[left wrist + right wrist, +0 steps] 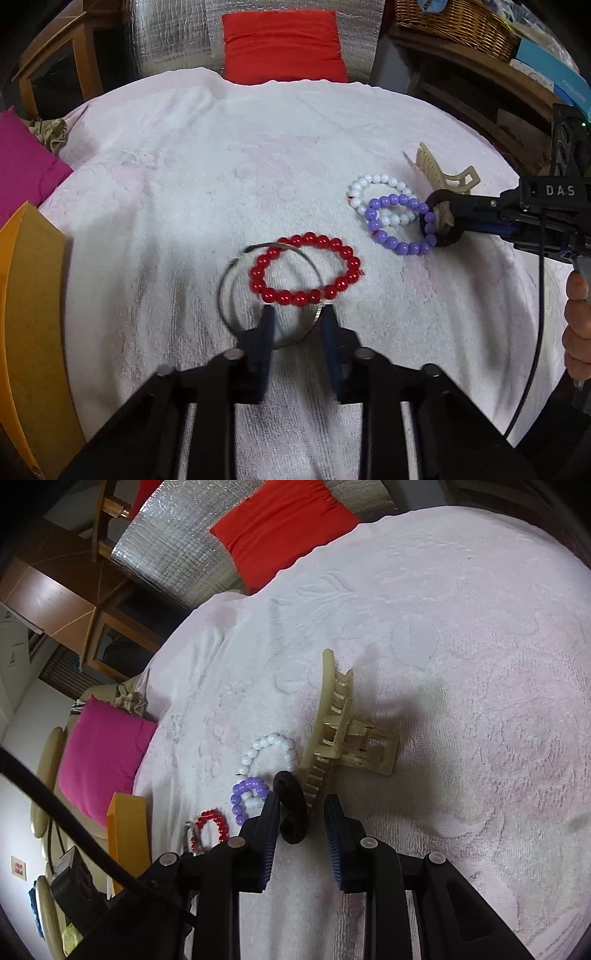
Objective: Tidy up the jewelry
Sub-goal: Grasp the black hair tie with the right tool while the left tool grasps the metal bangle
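Note:
A red bead bracelet lies across a silver bangle on the white towel. My left gripper straddles the bangle's near arc. Its jaws stand narrow, with towel showing between them, and the red beads sit just past the tips. To the right, purple and white bead bracelets overlap beside a beige claw clip. A dark hair tie stands on edge between the fingers of my right gripper. It touches one pad, and a sliver of space shows at the other.
An orange box stands at the towel's left edge. A pink cushion is beyond it and a red cushion lies at the far side. A wicker basket sits on shelves at the back right. A person's hand holds the right gripper's handle.

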Available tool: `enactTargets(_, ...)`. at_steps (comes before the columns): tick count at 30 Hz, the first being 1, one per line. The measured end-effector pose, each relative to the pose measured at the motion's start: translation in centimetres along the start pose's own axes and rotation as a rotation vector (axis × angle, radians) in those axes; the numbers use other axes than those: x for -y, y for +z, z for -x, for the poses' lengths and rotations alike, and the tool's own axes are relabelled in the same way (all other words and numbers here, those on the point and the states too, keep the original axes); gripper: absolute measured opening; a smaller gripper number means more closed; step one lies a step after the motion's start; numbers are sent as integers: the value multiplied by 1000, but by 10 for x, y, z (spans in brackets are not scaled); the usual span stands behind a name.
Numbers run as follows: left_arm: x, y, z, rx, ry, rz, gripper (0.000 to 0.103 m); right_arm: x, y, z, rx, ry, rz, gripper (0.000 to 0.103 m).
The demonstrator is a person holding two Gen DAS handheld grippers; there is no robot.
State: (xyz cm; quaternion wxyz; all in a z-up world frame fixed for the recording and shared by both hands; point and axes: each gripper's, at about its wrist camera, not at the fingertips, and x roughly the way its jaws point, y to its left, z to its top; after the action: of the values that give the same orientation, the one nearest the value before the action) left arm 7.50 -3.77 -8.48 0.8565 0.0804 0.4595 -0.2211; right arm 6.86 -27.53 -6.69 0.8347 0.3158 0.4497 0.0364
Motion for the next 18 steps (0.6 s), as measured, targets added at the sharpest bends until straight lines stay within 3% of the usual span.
enactTargets(1,-1,0,0,0,-5,2,16,-1,-1,-1,2,9,5,14)
enactTargets(5,-7,-2,5,3,-15,20,9,-13,-7,6,38,-10,65,10)
enactTargets(18,-34,-11,38,70,1,63,7,-27,-36,22,-8,156,64,9)
